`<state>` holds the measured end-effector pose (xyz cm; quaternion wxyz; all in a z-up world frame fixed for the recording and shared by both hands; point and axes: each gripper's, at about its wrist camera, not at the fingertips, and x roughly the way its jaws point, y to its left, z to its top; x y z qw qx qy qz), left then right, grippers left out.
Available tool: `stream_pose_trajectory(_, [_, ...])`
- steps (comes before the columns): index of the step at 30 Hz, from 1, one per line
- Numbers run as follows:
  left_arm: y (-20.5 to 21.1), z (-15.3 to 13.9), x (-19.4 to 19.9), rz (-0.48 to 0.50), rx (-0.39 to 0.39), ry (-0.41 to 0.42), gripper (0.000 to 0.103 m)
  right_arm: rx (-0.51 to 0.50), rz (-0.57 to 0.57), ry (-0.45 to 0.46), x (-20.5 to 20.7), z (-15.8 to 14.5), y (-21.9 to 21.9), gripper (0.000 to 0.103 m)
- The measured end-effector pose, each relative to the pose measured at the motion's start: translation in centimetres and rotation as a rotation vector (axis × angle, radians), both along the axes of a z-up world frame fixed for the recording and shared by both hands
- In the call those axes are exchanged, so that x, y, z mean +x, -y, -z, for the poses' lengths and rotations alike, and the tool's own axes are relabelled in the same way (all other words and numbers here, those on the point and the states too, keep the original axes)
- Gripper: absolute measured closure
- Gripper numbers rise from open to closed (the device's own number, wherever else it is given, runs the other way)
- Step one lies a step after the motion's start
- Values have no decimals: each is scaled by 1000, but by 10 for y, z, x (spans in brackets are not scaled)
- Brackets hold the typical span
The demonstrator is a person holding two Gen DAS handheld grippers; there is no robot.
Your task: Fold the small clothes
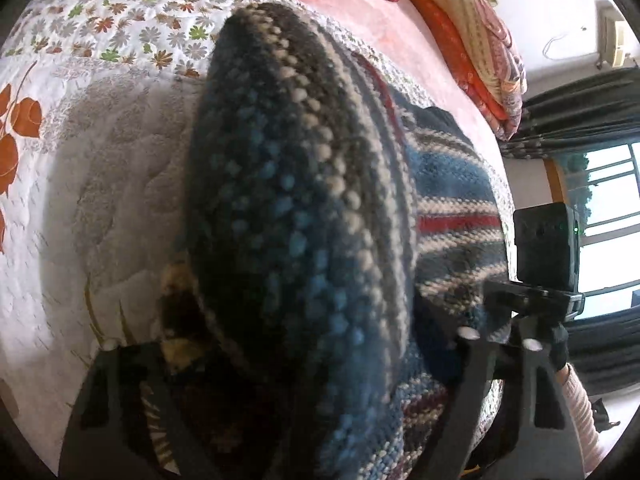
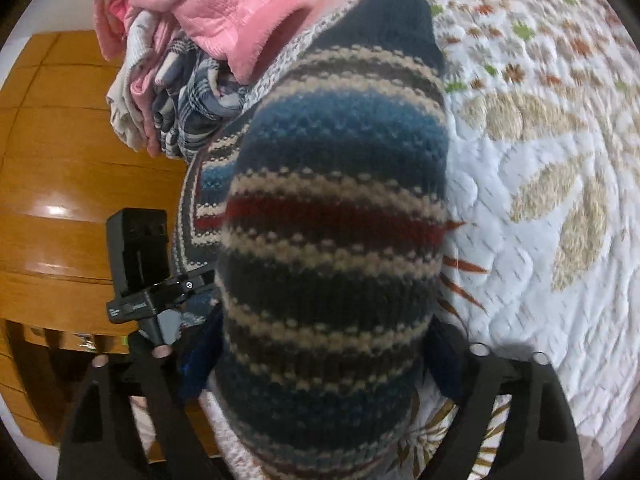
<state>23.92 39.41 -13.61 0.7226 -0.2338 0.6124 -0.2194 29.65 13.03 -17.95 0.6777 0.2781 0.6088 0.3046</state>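
A knitted sweater (image 1: 300, 180) with blue, grey, cream and red stripes lies on the quilted bed. A fold of it is lifted close to the lens in both views. My left gripper (image 1: 296, 364) is shut on that fold, and the knit hides its fingertips. The rest of the sweater spreads to the right over the quilt. In the right wrist view the same sweater (image 2: 340, 140) rises from between the fingers of my right gripper (image 2: 320, 364), which is shut on it. The two grippers are close together: the right one's body (image 1: 544, 248) and the left one's body (image 2: 138, 260) each show beside the sweater.
The white floral quilt (image 1: 100, 160) covers the bed, with a pink blanket (image 1: 360, 0) beyond it. Folded blankets (image 1: 472, 40) are stacked at the far right near a dark curtain (image 1: 580, 120). A pile of pink and plaid clothes (image 2: 192, 60) sits at the bed's edge above the wooden floor (image 2: 60, 160).
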Motion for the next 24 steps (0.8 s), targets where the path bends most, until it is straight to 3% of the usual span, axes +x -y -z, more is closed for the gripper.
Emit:
stream_pose_trajectory(2, [-3,-5,-7,-3,-6,28,49,-12,5,33,-4,-6,1,32])
stream_pose_trajectory(4, [-6,-12,-15,-5,-11,60,54,-10,3,64,-8,-13,3,42])
stream_pose_trajectory(6, [-5,-19,-22,-2,-24,78,56,0,-1,79,-14,-20,8,44])
stream_pose_trajectory(10, [19,-35,-39,43,-45,101,58,-15,-34,117,-28,-44,24,45])
stream_pose_trajectory(13, [41,-47,-57,51,-106,103,58,-37,-65,139,-42,-66,45,45])
stream_pose_trajectory(19, [108,-80,-102,99,-163,123,59,-82,-90,178,-93,-112,113,45])
stream_pose_trajectory(24, [161,-91,-134,158,-151,125,58,-76,-74,172,-133,-116,165,45])
